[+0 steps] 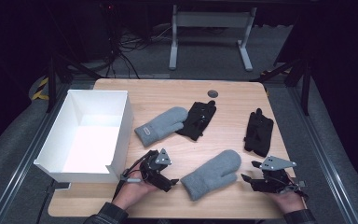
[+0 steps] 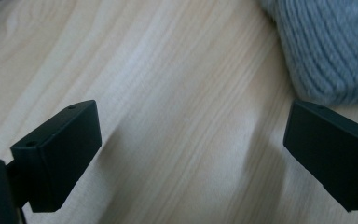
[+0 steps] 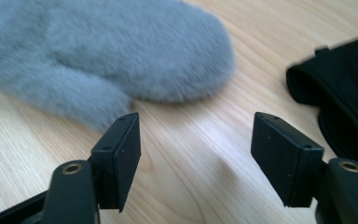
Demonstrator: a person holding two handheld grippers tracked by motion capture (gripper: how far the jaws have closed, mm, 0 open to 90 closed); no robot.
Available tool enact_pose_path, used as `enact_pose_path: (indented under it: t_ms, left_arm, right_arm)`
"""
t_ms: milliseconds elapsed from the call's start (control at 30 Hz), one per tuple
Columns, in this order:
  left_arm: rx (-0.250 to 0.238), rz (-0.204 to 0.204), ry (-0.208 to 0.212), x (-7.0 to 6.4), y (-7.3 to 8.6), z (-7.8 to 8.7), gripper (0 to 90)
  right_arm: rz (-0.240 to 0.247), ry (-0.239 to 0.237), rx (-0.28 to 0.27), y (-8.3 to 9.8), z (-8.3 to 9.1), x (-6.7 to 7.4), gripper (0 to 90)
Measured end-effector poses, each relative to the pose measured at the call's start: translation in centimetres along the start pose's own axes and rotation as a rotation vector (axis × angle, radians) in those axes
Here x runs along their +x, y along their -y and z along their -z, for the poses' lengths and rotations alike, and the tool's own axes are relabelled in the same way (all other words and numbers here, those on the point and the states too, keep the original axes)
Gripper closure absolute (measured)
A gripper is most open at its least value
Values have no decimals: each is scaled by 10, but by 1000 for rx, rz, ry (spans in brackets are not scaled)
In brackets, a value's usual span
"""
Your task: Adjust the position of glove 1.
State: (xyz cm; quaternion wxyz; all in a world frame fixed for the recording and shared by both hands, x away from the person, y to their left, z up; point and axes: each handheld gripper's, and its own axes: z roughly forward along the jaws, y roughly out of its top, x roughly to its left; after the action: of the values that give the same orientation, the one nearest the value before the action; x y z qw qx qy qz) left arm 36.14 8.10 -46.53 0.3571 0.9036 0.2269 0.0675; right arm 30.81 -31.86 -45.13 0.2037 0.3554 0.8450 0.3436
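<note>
High view: near grey mitten (image 1: 212, 174) lies on the table (image 1: 233, 100) at 6 o'clock, between left gripper (image 1: 167, 182) and right gripper (image 1: 248, 178). Both grippers stand wide open, holding nothing. Judged soft, light and limp; take hold at the cuff. Far grey mitten (image 1: 161, 125) carries a cuff label, unreadable.

Black two-jaw left gripper (image 1: 168, 179) and right gripper (image 1: 248, 178), grey three-cornered top plates, screw holes; dark plaid sleeves (image 1: 106, 214).

tongs (image 2: 191, 154) spread wide | bare wooden table (image 2: 168, 93) | grey mitten (image 2: 326, 46) upper right
</note>
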Motion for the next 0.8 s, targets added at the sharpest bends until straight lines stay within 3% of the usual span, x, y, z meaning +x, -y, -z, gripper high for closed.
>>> enact_pose_path:
  t_ms: [100, 267, 333, 533, 633, 800]
  left_arm:
    - [-8, 21, -40, 6, -11, 2, 78]
    - [-12, 40, -56, 12, -21, 3, 144]
    - [-9, 52, -88, 20, -28, 5, 153]
    - [-25, 90, -127, 38, -44, 9, 196]
    - [-21, 91, -164, 47, -49, 10, 222]
    - [-19, 103, -204, 59, -55, 8, 244]
  right_arm:
    - [-35, -9, -2, 5, 0, -5, 303]
    - [-28, -11, 19, 6, -4, -4, 278]
    - [-20, -10, 43, 7, -9, -3, 254]
    - [-47, -39, 35, 8, -12, -4, 228]
    - [-46, -54, -19, 14, -13, -5, 214]
    - [-46, -59, -20, 14, -13, -6, 210]
